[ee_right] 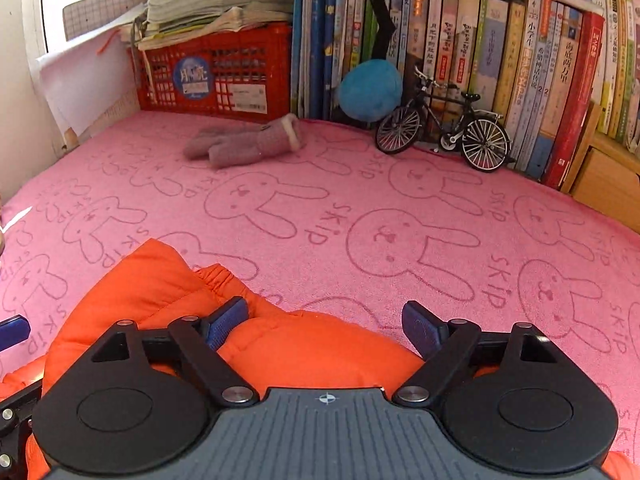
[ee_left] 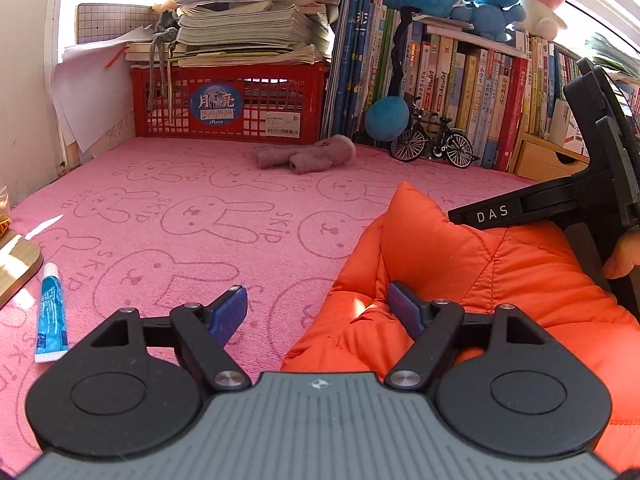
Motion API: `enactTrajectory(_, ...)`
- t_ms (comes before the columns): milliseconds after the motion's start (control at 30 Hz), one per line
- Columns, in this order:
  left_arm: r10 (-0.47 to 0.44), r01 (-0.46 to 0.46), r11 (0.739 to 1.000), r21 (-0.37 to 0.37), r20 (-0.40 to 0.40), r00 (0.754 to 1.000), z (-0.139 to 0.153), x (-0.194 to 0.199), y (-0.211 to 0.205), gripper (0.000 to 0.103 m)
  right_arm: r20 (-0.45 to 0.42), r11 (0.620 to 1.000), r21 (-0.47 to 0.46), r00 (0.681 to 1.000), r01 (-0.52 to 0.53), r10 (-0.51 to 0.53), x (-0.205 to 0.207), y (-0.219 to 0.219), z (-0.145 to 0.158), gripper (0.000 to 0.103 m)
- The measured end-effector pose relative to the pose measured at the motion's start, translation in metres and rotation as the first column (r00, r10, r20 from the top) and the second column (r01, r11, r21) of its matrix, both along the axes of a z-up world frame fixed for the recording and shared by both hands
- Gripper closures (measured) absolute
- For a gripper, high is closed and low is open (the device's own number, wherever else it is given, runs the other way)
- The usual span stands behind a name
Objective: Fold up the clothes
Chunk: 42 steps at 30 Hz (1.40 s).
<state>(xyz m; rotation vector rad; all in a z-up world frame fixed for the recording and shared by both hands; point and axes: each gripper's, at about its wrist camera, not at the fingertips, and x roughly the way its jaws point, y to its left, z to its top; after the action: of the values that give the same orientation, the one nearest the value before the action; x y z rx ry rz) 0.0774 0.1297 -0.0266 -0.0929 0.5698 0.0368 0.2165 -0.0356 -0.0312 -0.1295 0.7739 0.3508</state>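
Both our claws, left gripper (ee_left: pixel 318 310) and right gripper (ee_right: pixel 326 320), gape spread over one puffy, quilted orange jacket (ee_left: pixel 460 276), bunched beneath them.

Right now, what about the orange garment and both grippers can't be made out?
- Orange garment: near part hidden under the left gripper body; right side cut off, left wrist view.
- Garment type: unclear, bunched.
- Right gripper: garment beneath its body hidden, right wrist view.

A pink rabbit-print cloth (ee_right: pixel 360 208) covers the surface. Far back stand a red crate (ee_left: pixel 232 104) and shelved books (ee_left: pixel 460 76). Daylight enters far left.
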Motion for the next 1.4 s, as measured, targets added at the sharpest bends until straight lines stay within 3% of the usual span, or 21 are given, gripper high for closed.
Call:
enactTrajectory(233,-0.003,0.003,1.000,-0.003,-0.018,1.000,-0.002,0.004,0.001,0.024,-0.007,0.999,0.040,1.000,0.019,-0.018,0.004,-0.005,-0.003,0.014)
enactTrajectory(467,-0.003,0.002,1.000,-0.030,-0.047,0.999,-0.004,0.007,0.006,0.022,0.104,0.997,-0.072,0.994,0.042,-0.034,-0.020,0.008,0.022,0.010)
enactTrajectory(633,-0.002,0.000,0.999,-0.041,-0.053,0.999,-0.005,0.007,0.008,0.022,0.201,0.998,-0.044,0.978,-0.039,0.047,-0.055,0.010,0.052,0.010)
enactTrajectory(800,-0.004,0.000,0.998,-0.059,-0.055,0.998,-0.006,0.007,0.010,0.022,0.223,0.989,-0.101,0.967,-0.105,0.125,-0.064,0.030,0.059,0.016)
enactTrajectory(1067,0.002,-0.006,0.997,-0.070,-0.058,0.998,-0.006,0.007,0.011,0.022,0.180,0.973,-0.200,0.972,-0.112,0.149,-0.054,0.054,0.030,0.015)
enactTrajectory(1400,0.024,-0.028,0.998,-0.059,-0.064,0.998,-0.007,0.010,0.010,0.022,0.133,0.975,-0.189,0.980,-0.119,0.145,-0.040,0.055,0.007,0.009)
